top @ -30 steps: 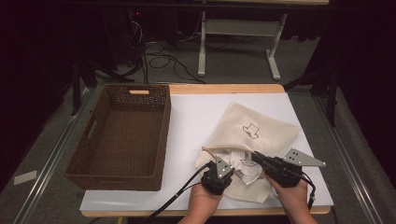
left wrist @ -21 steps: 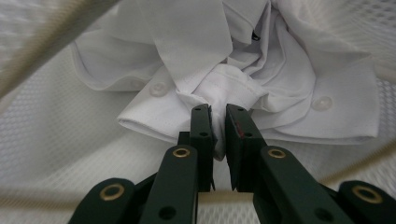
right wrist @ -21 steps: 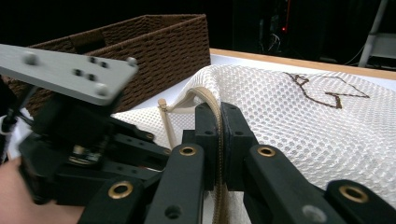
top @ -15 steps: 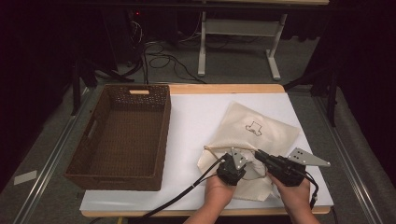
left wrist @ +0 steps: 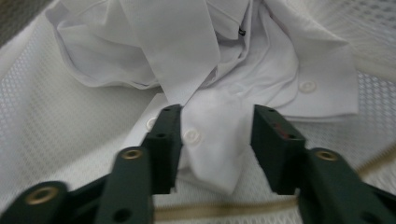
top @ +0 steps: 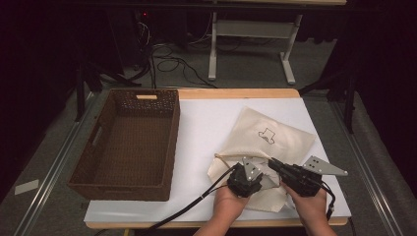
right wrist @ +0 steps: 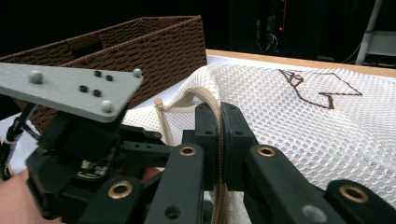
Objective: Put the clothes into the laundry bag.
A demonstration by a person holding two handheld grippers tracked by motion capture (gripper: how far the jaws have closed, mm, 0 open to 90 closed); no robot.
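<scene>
white shirt [left wrist: 243, 70] lying crumpled inside the mesh laundry bag [top: 275, 137] at the counter's [top: 206, 128] near right. left gripper [left wrist: 215, 140] at the bag's mouth, jaws just opened and parted either side of a shirt fold. right gripper [right wrist: 219, 140], jaws clamped on the bag's zipper edge. wicker basket [top: 103, 162] at left.

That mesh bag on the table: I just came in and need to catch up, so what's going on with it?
A person is packing a white shirt into the mesh bag. The right gripper is shut on the bag's zipper edge, holding the mouth up. The left gripper reaches into the opening; its jaws have just been opening, with a buttoned fold of the shirt loose between the fingers. The wicker basket stands beside.
</scene>
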